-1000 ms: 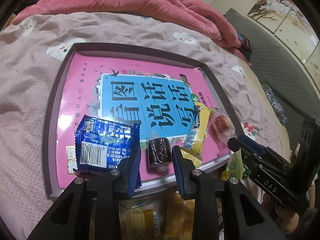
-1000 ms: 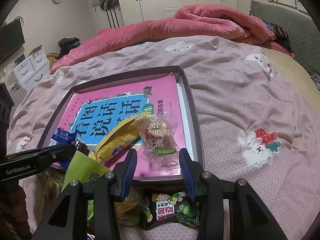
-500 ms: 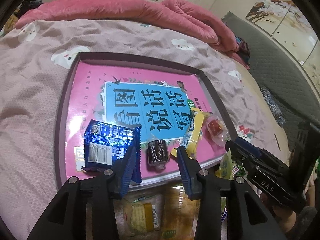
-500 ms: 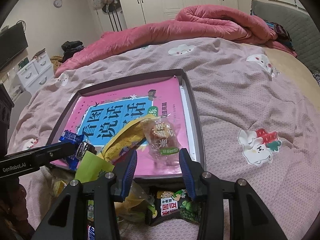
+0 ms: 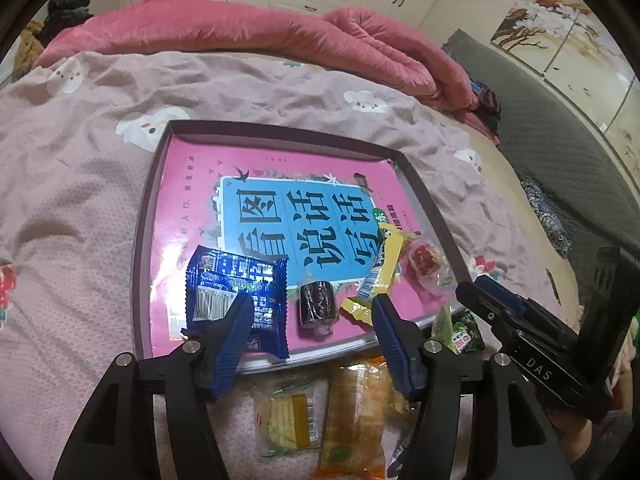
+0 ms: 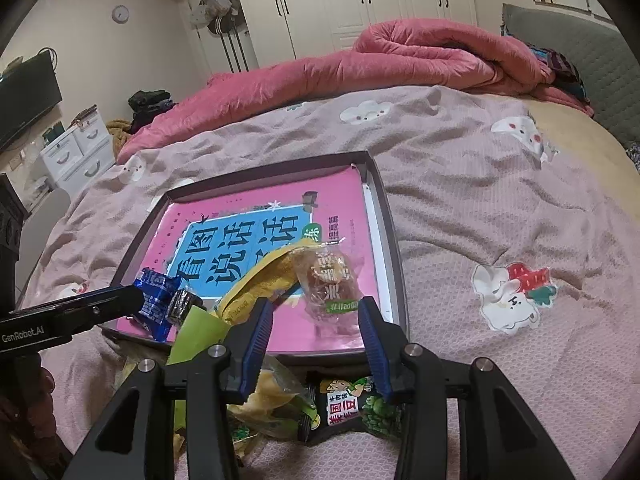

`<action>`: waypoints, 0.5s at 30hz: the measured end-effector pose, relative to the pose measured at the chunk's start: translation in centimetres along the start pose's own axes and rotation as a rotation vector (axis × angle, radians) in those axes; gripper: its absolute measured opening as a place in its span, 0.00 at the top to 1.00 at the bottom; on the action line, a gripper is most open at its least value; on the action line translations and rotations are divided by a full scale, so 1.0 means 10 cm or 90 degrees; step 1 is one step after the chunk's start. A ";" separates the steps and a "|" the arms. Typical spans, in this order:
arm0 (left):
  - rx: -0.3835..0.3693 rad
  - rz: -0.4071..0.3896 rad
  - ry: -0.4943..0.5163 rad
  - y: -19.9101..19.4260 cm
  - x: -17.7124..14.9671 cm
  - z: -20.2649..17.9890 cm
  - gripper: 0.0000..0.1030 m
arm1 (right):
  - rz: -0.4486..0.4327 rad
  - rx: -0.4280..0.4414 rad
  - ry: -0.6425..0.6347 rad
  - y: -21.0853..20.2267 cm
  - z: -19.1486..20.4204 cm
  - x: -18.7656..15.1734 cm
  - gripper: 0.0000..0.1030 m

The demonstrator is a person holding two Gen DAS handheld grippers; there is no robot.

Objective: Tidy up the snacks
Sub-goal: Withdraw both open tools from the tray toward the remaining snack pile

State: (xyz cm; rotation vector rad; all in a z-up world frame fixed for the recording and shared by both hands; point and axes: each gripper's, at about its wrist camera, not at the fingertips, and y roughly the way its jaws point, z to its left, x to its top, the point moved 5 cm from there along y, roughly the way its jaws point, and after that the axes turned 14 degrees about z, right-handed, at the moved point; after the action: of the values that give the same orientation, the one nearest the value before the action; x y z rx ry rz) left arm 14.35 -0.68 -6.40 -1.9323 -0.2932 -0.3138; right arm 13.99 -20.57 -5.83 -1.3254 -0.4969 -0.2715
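A dark-rimmed tray (image 5: 140,240) on the bed holds a pink book. On the book lie a blue packet (image 5: 236,292), a dark wrapped candy (image 5: 316,304), a yellow packet (image 5: 382,272) and a clear-wrapped red snack (image 5: 426,260). My left gripper (image 5: 310,308) hovers over the tray's near edge, its jaws opening. The dark candy lies between its tips, untouched. My right gripper (image 6: 316,308) stands open at the tray's (image 6: 394,256) near right corner. The clear-wrapped snack (image 6: 328,280) rests just beyond its tips, free of the pads.
Loose snacks lie on the bedspread in front of the tray: a pale yellow packet (image 5: 286,412), an orange packet (image 5: 352,412) and a green pea packet (image 6: 356,404). A rolled pink quilt (image 6: 400,60) lies at the far side of the bed.
The left jaws have spread apart from the dark candy and drawn back a little; the candy stays on the book. The right gripper has barely moved.
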 end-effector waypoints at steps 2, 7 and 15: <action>0.002 -0.003 0.001 -0.03 0.00 -0.01 0.36 | -0.003 0.000 0.000 -0.02 0.00 0.00 0.56; 0.006 -0.005 0.008 -0.07 -0.02 -0.04 0.33 | -0.007 -0.002 -0.002 -0.07 0.02 0.00 0.52; 0.012 -0.017 0.015 -0.15 -0.04 -0.08 0.30 | -0.016 -0.005 0.000 -0.15 0.03 0.00 0.50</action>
State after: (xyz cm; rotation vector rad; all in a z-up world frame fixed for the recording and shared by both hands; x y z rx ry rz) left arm 13.42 -0.88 -4.97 -1.9058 -0.3054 -0.3501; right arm 13.28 -20.65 -4.50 -1.3269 -0.5140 -0.2947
